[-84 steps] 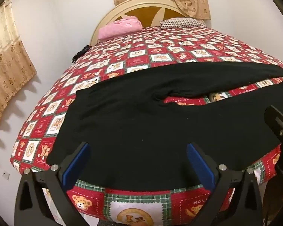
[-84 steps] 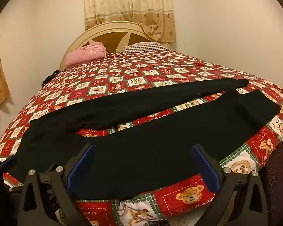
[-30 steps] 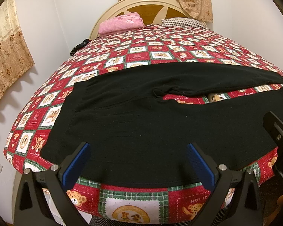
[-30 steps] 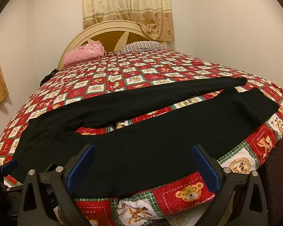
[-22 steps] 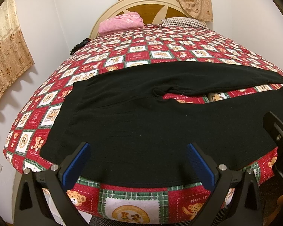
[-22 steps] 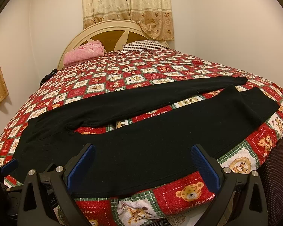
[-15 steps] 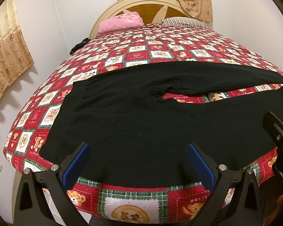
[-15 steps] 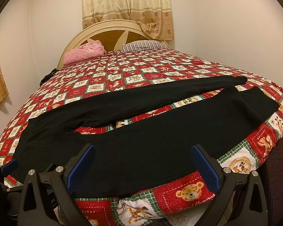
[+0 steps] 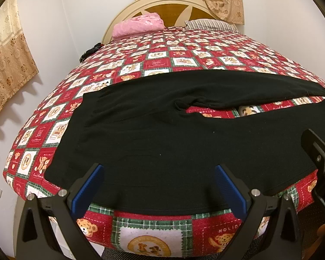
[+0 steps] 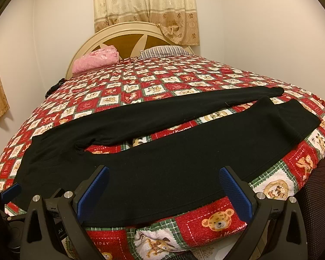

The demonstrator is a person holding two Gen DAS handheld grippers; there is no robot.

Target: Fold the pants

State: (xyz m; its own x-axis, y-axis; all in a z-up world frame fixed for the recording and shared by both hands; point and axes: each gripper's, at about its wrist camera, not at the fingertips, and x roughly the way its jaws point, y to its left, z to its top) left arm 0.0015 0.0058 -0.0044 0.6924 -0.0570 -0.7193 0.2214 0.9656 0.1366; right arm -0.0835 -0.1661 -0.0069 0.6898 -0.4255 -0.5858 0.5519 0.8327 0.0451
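Pants: black pants point(image 9: 162, 143) laid flat across foot of bed, unfolded; waist end to the left, legs running right.
Legs: split in a narrow V, far leg point(image 10: 162, 112) long & thin, near leg point(image 10: 205, 147) wider, lying along bed edge; patch of quilt shows between them.
Fabric: matte, small bunch at crotch point(image 9: 182, 106), a few lint specks, hem of near leg close to right corner.
Bed: red/green/white teddy-bear quilt point(image 10: 162, 80) under pants.
Far end: pink folded blanket point(image 10: 95, 61), striped pillow point(image 10: 164, 52), cream headboard point(image 9: 173, 2), curtains point(image 10: 145, 6) behind.
Left side: dark item point(image 9: 90, 52) at bed edge, can't tell what.
L gripper point(image 9: 159, 187): fingers wide apart, holding nothing, over near edge of pants by waist part.
R gripper point(image 10: 163, 189): fingers wide apart, holding nothing, over near leg's edge.
In the way: nothing on pants.
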